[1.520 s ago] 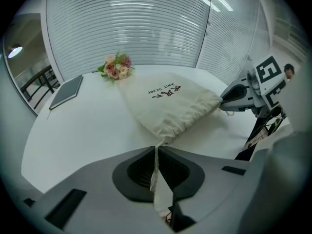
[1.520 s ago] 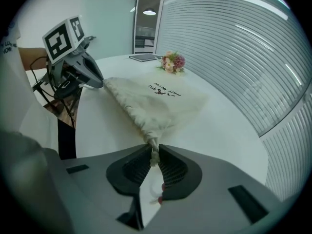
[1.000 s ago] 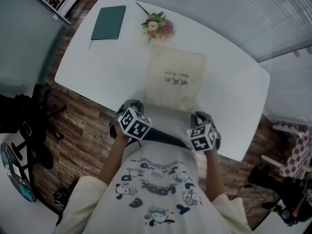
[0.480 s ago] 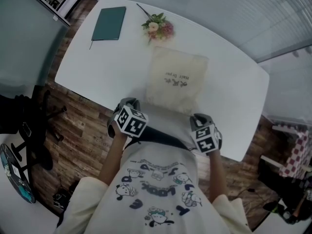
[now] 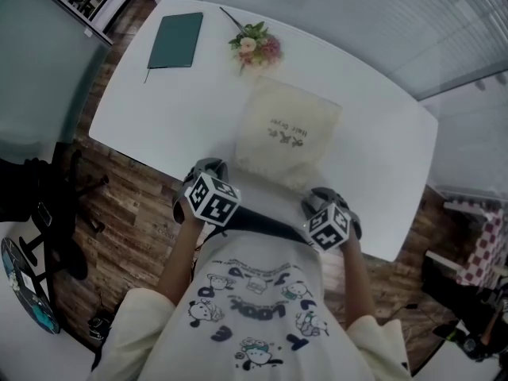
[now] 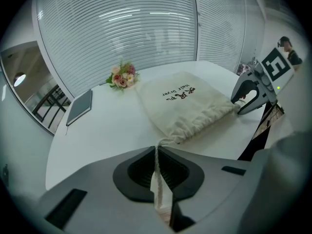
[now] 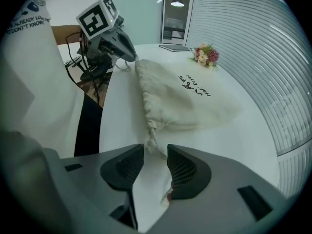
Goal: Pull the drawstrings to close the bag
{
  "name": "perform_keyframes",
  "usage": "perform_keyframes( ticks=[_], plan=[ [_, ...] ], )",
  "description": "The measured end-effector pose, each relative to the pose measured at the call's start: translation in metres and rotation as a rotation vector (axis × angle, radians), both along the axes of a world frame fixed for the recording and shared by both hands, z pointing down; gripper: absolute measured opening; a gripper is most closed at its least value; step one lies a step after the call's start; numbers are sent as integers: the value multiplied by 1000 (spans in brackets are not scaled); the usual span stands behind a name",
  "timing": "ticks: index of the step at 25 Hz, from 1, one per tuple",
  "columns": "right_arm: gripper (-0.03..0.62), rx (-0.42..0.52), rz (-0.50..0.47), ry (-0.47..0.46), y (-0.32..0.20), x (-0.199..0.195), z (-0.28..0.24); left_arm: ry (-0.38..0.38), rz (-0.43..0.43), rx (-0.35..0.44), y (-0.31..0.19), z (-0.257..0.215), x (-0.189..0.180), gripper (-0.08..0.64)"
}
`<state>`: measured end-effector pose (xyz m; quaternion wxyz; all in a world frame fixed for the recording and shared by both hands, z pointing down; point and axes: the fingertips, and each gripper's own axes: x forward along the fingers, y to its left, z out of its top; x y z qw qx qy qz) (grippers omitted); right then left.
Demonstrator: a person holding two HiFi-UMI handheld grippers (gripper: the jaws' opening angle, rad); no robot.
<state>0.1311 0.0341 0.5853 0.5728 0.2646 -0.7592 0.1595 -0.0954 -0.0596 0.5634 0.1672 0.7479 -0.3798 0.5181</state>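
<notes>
A cream drawstring bag (image 5: 287,136) with dark print lies on the white table (image 5: 159,109), its gathered mouth toward the near edge. My left gripper (image 5: 208,171) sits at the mouth's left corner, shut on the left drawstring (image 6: 157,156), which runs taut from the bag (image 6: 185,104) into the jaws. My right gripper (image 5: 321,198) is at the right corner. Its jaws are opening: the braided right drawstring (image 7: 151,139) lies slack between the parted pads (image 7: 181,165), which do not press on it. The bag's mouth (image 7: 145,101) is puckered along its whole width.
A green notebook (image 5: 176,40) and a small flower bouquet (image 5: 255,44) lie at the table's far side. The near table edge runs just under both grippers, with wooden floor below. A dark office chair (image 5: 48,205) stands to the left.
The right gripper's jaws have parted and let go of the right drawstring, and its cube has turned and shifted slightly left. The left gripper has kept its hold and barely moved.
</notes>
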Motion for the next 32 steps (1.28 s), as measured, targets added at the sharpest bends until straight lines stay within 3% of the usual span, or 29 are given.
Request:
perform_keyframes(
  ticks=[4, 6, 10, 17, 23, 28, 32],
  plan=[
    [142, 5, -2, -14, -6, -10, -3, -4, 25, 11, -1, -2, 6, 49],
    [54, -16, -18, 18, -5, -9, -1, -21, 36, 21, -3, -3, 7, 49],
    [47, -43, 49, 19, -6, -1, -2, -31, 7, 14, -3, -1, -1, 49],
    [44, 88, 284, -41, -21, 22, -27, 17, -111, -21, 5, 7, -14, 49],
    [44, 97, 406, -44, -16, 45, -23, 7, -146, -8, -3, 5, -30, 49],
    [44, 88, 480, -36, -13, 70, -20, -12, -199, 1, -9, 4, -55, 49],
    [44, 66, 437, -52, -8, 63, -18, -13, -207, 3, -10, 3, -55, 48]
  ],
)
